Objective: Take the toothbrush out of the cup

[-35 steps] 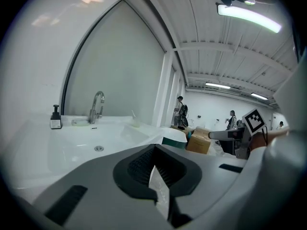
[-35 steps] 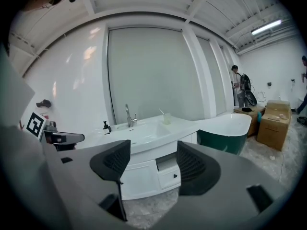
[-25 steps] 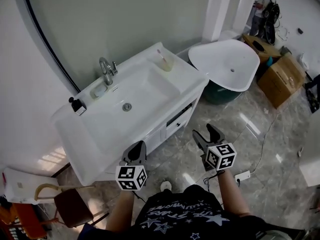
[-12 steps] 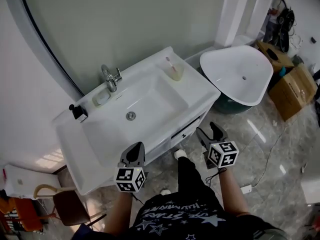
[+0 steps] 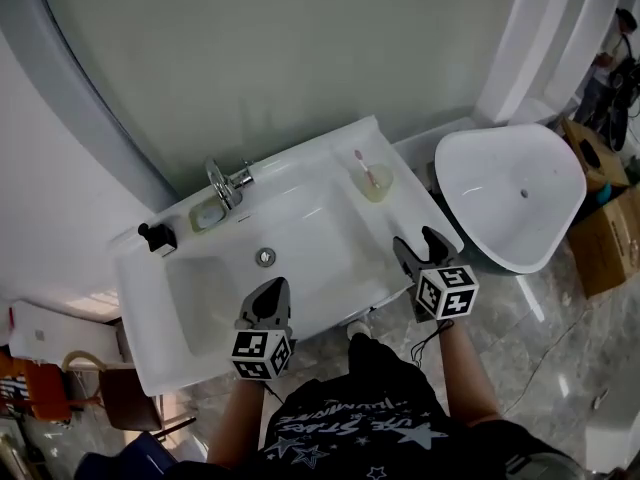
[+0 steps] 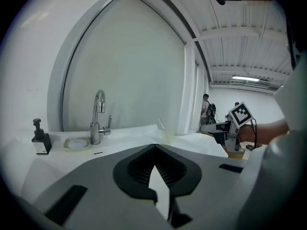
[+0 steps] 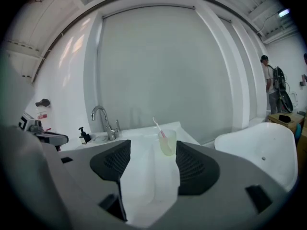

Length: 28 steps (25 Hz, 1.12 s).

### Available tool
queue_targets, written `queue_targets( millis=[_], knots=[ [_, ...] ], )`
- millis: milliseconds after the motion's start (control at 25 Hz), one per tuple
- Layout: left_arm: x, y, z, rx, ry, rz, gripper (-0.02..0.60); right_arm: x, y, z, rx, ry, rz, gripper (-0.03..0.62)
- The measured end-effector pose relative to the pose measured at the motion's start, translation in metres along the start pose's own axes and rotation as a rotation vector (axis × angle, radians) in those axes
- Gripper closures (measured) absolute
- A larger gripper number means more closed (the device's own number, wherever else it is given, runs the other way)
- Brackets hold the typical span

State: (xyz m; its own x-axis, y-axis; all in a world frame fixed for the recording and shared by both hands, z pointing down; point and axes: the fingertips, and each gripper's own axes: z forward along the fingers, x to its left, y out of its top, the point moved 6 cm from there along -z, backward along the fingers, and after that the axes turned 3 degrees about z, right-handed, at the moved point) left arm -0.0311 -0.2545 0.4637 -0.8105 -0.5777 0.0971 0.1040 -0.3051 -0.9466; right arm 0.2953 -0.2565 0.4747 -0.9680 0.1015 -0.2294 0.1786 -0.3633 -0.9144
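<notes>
Though reduced to marker cubes (image 5: pixel 263 355) in the head view, read plainly in the gripper views: left tongs (image 6: pixel 155 147) pressed together, empty; right tongs (image 7: pixel 153 143) spread apart, framing the cup (image 7: pixel 168 145) beyond. Found the toothbrush (image 7: pixel 158 125) tilted inside that cup, on the tabletop's (image 5: pixel 405 216) back right corner.

One cup (image 5: pixel 378 184), one toothbrush (image 5: pixel 363 166), one faucet (image 5: pixel 222 180), one soap dispenser (image 5: pixel 157 236).
</notes>
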Motion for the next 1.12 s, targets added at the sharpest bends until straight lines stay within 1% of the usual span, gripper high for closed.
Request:
queue_targets(
  millis=[200,400,720,840,1000,1120],
  knots=[
    [0.001,0.017,0.039,-0.006,0.062,-0.018,0.566,-0.021,0.027,0.052,0.059,0.082,-0.055,0.298],
    [0.006,0.026,0.068,-0.017,0.120,-0.041,0.566,-0.027,0.045,0.103,0.110,0.153,-0.129,0.298],
    [0.015,0.030,0.091,-0.032,0.223,-0.064,0.566,-0.028,0.061,0.173,0.193,0.252,-0.222,0.299],
    [0.020,0.026,0.094,-0.028,0.256,-0.081,0.566,-0.023,0.061,0.195,0.236,0.273,-0.277,0.319],
    [0.028,0.021,0.096,-0.017,0.296,-0.100,0.566,-0.022,0.058,0.215,0.284,0.283,-0.362,0.353],
    [0.033,0.017,0.096,-0.011,0.320,-0.116,0.566,-0.023,0.055,0.225,0.317,0.287,-0.405,0.383]
  ],
)
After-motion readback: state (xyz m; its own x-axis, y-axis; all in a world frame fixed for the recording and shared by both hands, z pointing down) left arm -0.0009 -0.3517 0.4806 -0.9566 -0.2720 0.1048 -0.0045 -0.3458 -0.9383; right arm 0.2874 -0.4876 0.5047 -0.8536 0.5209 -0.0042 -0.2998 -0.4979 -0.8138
